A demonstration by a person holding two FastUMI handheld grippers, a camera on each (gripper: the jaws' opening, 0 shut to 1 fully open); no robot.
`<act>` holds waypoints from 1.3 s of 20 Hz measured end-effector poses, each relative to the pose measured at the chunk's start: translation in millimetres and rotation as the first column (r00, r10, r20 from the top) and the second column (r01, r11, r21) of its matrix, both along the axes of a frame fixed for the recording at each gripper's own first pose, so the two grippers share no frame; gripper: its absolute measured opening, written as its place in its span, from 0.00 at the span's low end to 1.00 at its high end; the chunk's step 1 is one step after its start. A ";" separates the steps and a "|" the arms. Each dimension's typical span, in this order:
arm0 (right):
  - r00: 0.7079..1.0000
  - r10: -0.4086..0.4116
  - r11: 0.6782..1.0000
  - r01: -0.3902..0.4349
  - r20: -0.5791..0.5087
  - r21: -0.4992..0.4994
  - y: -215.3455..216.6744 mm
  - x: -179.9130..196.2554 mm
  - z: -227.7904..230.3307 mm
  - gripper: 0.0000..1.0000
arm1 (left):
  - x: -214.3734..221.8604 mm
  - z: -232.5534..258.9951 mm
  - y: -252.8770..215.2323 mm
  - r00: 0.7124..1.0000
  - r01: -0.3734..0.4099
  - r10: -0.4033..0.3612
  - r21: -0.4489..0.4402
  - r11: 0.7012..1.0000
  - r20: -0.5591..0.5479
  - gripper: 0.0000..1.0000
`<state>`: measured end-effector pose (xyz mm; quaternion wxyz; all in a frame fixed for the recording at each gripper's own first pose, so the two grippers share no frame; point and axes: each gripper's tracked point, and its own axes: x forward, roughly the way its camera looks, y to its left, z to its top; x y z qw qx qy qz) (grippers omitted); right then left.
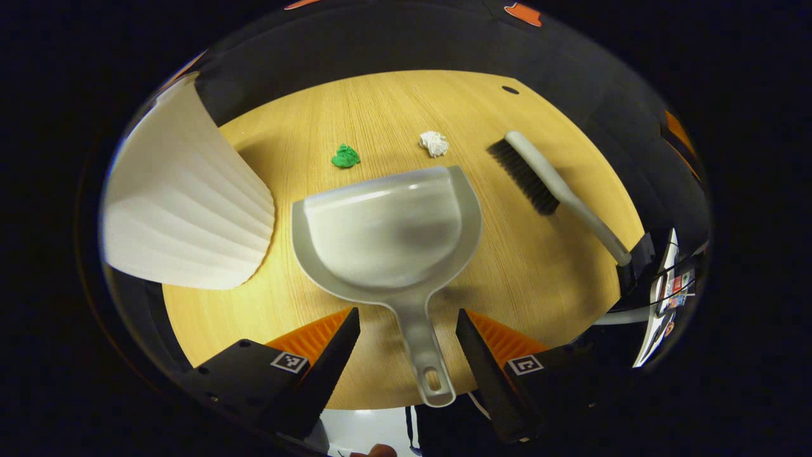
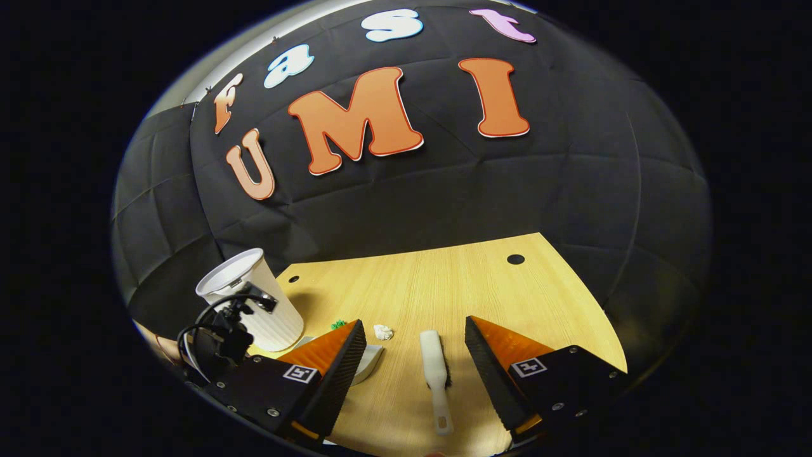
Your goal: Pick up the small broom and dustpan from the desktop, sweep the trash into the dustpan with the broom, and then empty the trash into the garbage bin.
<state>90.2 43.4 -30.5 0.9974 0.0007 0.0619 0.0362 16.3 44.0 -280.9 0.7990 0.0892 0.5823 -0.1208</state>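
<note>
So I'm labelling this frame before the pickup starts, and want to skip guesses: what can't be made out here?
- Garbage bin, left gripper view: its top and inside are cut off by the image edge.
- Dustpan, right gripper view: mostly hidden behind that gripper's own finger.
- Green scrap, right gripper view: too small and half covered by the same finger.
- Broom, left gripper view: its handle end runs behind the other gripper.

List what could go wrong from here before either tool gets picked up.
1. The left tongs stand open astride the dustpan handle; closing off-centre could twist the pan into the white garbage bin beside it.
2. The green scrap and white paper wad lie just past the pan's lip; nudging the pan forward may scatter them.
3. The right tongs are open around the broom; a grip far up the handle might let the bristle end sag.
</note>
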 end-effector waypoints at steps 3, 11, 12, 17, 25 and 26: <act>1.000 -0.012 1.000 0.012 -0.023 0.016 -8.8 1.7 -6.2 0.95 | 2.0 -22.1 -6.3 0.991 -0.088 0.085 -0.032 0.996 -0.099 0.98; 0.998 -0.021 1.000 0.022 -0.055 0.010 -19.3 14.8 -14.4 0.95 | 1.1 -43.5 5.1 0.927 -0.309 0.298 -0.013 0.951 -0.228 0.92; 0.998 -0.019 1.000 0.019 -0.063 0.005 -18.8 17.6 -16.5 0.95 | 1.1 -41.6 2.8 0.924 -0.320 0.306 -0.024 0.947 -0.228 0.68; 0.987 0.010 0.999 -0.017 -0.158 -0.047 -9.7 29.0 -40.7 0.95 | 4.3 -43.9 -0.5 0.941 -0.268 0.253 -0.039 0.963 -0.227 0.35; 0.884 -0.012 0.974 -0.094 -0.467 -0.204 -25.8 40.1 -120.1 0.95 | 13.8 -39.5 -1.7 0.975 -0.203 0.189 -0.125 0.971 -0.116 0.30; 0.863 -0.019 0.973 -0.100 -0.506 -0.207 -26.8 38.9 -131.9 0.95 | 14.5 -37.1 -0.6 0.980 -0.186 0.175 -0.129 0.974 -0.095 0.30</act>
